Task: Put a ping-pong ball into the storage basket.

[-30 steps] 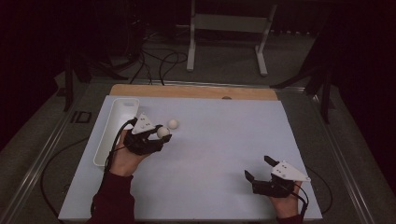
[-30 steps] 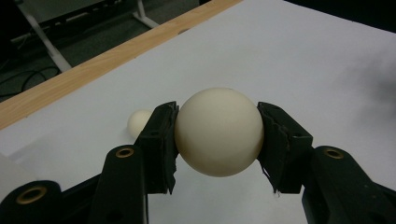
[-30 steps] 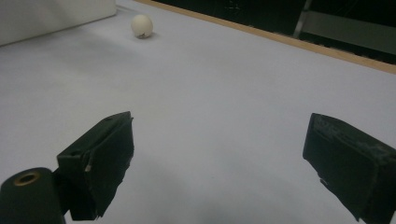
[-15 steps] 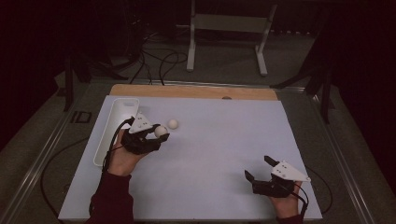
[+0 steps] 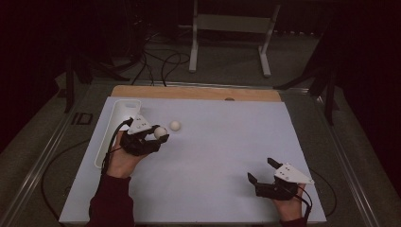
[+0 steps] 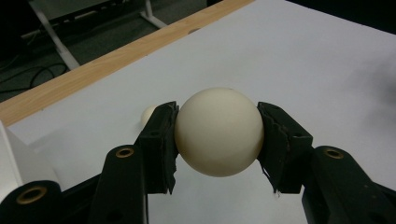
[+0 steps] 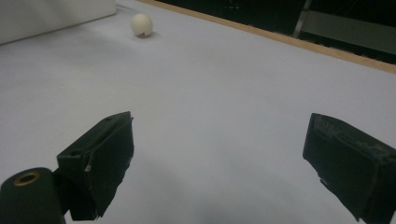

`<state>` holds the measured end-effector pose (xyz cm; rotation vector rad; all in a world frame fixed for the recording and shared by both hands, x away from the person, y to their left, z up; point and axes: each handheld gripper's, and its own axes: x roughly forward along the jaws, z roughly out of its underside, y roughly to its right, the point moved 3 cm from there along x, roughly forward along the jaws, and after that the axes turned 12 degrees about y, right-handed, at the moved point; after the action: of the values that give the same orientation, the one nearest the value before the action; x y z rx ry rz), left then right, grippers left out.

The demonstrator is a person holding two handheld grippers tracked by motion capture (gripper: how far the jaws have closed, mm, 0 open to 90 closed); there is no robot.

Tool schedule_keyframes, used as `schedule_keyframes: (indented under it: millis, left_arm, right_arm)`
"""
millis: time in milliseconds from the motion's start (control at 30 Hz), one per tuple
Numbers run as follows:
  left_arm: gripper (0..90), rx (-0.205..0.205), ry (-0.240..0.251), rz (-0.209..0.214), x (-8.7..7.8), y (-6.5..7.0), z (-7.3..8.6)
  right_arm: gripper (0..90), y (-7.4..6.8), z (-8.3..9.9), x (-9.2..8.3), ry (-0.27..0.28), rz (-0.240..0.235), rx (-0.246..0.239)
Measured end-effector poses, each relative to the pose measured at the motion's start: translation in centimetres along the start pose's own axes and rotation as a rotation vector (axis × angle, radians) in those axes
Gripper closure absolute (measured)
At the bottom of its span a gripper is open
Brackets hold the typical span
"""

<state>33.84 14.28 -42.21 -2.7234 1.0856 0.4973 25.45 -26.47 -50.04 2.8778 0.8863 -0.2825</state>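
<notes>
With your left gripper (image 5: 158,137) clamped on the ball (image 6: 219,131) beside the tray (image 5: 124,109) and the right gripper (image 5: 265,172) released at 5 o'clock, keep the squeeze steady, swing toward 9 o'clock, avoiding the second ball (image 5: 175,125) at 1 o'clock.

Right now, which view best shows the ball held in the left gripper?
The left gripper view: the held ball sits close up, both pads pressing its sides. The high view shows it small at the left gripper, beside the loose ball.
</notes>
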Motion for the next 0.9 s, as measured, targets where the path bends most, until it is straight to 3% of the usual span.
schedule_keyframes:
  millis: [900]
  left_arm:
    - [51.2,-0.016,0.006,-0.022,-0.72,-0.8,0.07]
  right_arm:
    - [8.4,-0.01,0.01,0.0,-0.002,0.0,0.001]
